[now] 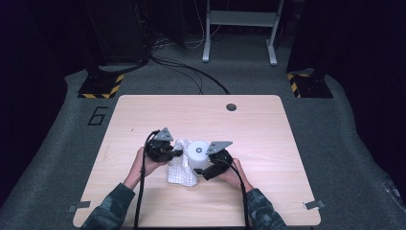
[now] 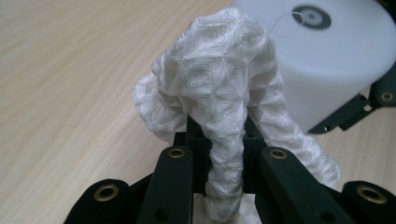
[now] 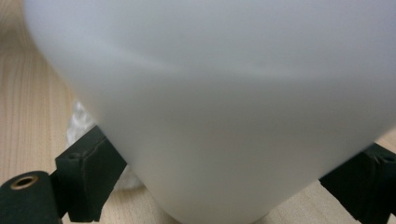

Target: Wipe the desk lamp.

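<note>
A white cylinder (image 1: 198, 152) with a small dark hub on top stands upright in the middle of the wooden table (image 1: 143, 110). A white net sleeve (image 1: 181, 170) lies crumpled against its left side. My left gripper (image 1: 179, 153) is shut on a bunched strand of the net (image 2: 219, 93), lifted beside the cylinder (image 2: 327, 65). My right gripper (image 1: 201, 167) is shut on the cylinder (image 3: 224, 93) low down, one black jaw on each side. A bit of net (image 3: 77, 123) shows behind its left jaw.
A round hole (image 1: 231, 107) sits near the table's far edge. Metal clips (image 1: 78, 207) (image 1: 311, 205) mark the two near corners. Beyond the table, two stand bases with yellow-black tape (image 1: 100, 86) (image 1: 309, 85), floor cables and a metal frame (image 1: 239, 28).
</note>
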A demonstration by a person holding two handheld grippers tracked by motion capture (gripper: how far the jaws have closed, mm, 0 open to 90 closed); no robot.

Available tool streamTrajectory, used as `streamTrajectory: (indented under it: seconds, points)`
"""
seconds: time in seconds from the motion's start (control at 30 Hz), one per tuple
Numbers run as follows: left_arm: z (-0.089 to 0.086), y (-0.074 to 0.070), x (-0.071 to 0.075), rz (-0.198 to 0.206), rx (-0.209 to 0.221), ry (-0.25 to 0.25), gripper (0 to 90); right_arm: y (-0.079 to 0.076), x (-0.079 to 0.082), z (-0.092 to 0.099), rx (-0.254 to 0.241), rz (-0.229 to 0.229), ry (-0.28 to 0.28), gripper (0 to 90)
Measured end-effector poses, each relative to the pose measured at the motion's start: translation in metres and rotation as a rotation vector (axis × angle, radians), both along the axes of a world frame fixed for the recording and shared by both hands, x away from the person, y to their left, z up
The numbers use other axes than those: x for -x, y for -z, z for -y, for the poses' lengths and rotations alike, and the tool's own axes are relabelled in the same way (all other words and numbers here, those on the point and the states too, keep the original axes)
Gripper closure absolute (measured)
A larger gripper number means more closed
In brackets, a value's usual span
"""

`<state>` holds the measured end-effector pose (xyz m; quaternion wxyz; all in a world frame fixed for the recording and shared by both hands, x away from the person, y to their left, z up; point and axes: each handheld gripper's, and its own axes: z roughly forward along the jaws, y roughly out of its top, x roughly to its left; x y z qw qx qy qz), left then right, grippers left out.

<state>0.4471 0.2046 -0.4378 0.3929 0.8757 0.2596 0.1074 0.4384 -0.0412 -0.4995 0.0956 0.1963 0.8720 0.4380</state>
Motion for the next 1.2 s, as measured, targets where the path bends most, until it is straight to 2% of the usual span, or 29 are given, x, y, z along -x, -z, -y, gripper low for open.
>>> streamTrajectory:
  seconds: [0.07,0.13,0.17,0.2,0.27,0.37,0.43,0.53,0.6,0.73,0.87,0.9,0.93,1.07,1.2]
  points:
    - [0.003,-0.005,-0.003,0.019,-0.010,0.001,80.2,0.000,0.000,0.000,-0.001,0.002,0.002,8.4]
    - [0.006,-0.011,-0.007,0.021,-0.010,0.012,80.2,0.000,0.000,0.000,0.000,0.002,0.000,8.4]
    - [0.008,-0.013,-0.009,0.040,-0.005,0.010,80.2,0.000,0.000,0.000,-0.002,0.004,0.004,8.4]
    - [0.009,-0.015,-0.012,0.033,-0.010,0.019,80.3,0.000,0.000,-0.001,-0.001,0.006,0.005,8.4]
    - [0.013,-0.018,-0.017,0.050,-0.014,0.030,80.2,0.000,0.000,-0.001,0.000,0.002,0.002,8.4]
    - [0.020,-0.019,-0.023,0.050,0.002,0.028,80.3,0.000,0.000,-0.001,0.000,0.004,0.001,8.4]
    - [0.023,-0.018,-0.028,0.054,-0.009,0.045,80.4,0.000,0.000,-0.001,-0.001,0.004,0.001,8.4]
    - [0.027,-0.014,-0.035,0.025,0.028,0.050,80.7,0.000,0.000,-0.001,0.000,0.004,0.001,8.4]
    - [0.028,-0.011,-0.040,0.028,0.051,0.062,80.9,0.000,-0.001,-0.001,0.004,0.012,-0.006,8.4]
    - [0.028,0.000,-0.046,-0.020,0.061,0.071,80.9,0.000,0.000,-0.001,-0.002,0.004,0.000,8.4]
    - [0.027,0.012,-0.050,-0.047,0.057,0.093,81.0,0.000,0.000,-0.001,-0.001,0.004,-0.001,8.4]
    - [0.026,0.015,-0.050,-0.041,0.062,0.088,81.1,0.000,0.000,-0.001,-0.002,0.005,0.000,8.4]
    - [0.025,0.018,-0.051,-0.057,0.062,0.091,81.0,0.000,0.000,-0.001,0.000,0.005,-0.001,8.4]
    - [0.023,0.031,-0.051,-0.086,0.092,0.083,81.1,0.000,0.000,-0.001,-0.001,0.005,-0.001,8.4]
    - [0.023,0.040,-0.050,-0.096,0.067,0.081,81.1,0.000,0.000,-0.001,-0.001,0.003,-0.009,8.4]
